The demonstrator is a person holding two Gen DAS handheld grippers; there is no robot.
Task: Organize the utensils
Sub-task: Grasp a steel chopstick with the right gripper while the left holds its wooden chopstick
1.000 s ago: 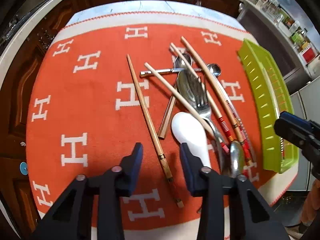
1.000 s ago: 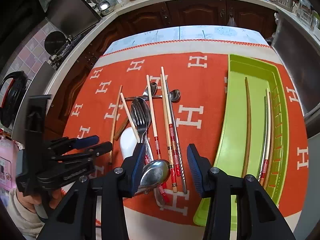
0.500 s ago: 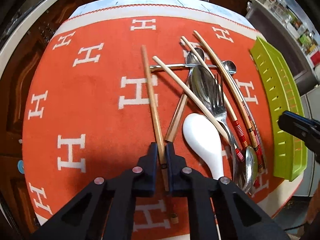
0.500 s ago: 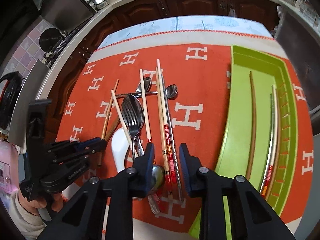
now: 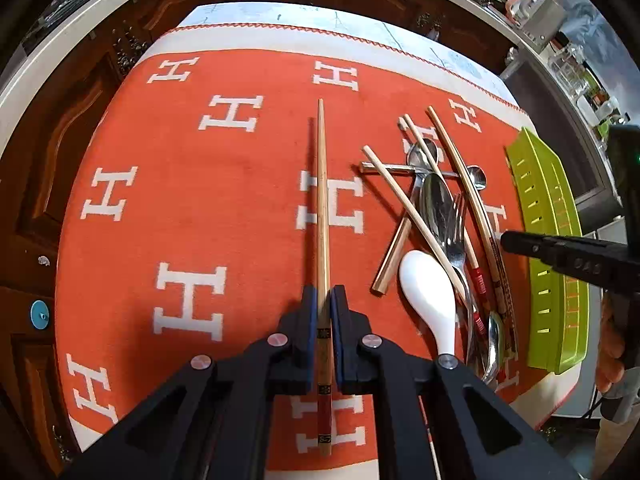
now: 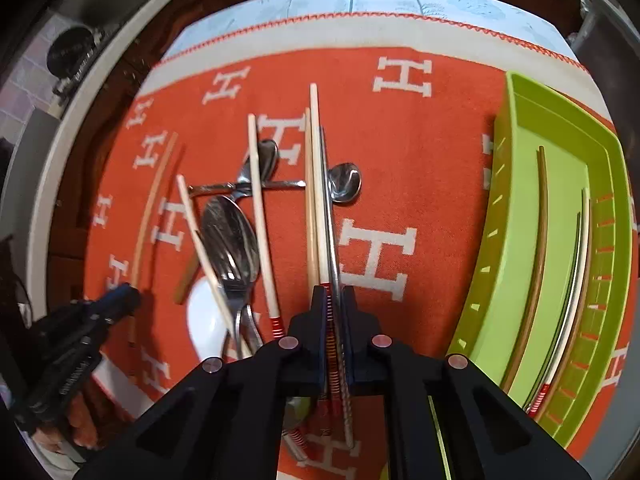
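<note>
Left gripper (image 5: 324, 300) has its blue-padded fingers (image 5: 310, 320) pinched on a long wooden chopstick with dark decorated bands (image 5: 322, 216); the stick runs straight down the gap between the pads, thin tip pointing away over the orange cloth with white H letters (image 5: 180, 184), thick banded butt sticking out behind the pads toward the camera. Right gripper (image 6: 333, 300) is clamped on a light bamboo chopstick with red stripes (image 6: 316, 184) together with a slim twisted metal chopstick (image 6: 330, 216) lying tight against its right side; both pass between the pads, grip lands at the start of the red striped section, tips forward. A second pale chopstick (image 6: 308, 200) sits just left of that pair; can't tell if it is inside the pinch. Loose pile between the two grippers: white ceramic soup spoon (image 5: 430, 300), steel fork (image 5: 456, 236), big steel spoon (image 5: 436, 204), small steel spoon (image 6: 344, 182) lying crosswise. Lime-green slotted plastic tray (image 6: 516, 240) on the right side of the cloth, with a dark brown chopstick (image 6: 538, 260) and a few more sticks lying lengthwise in it.
</note>
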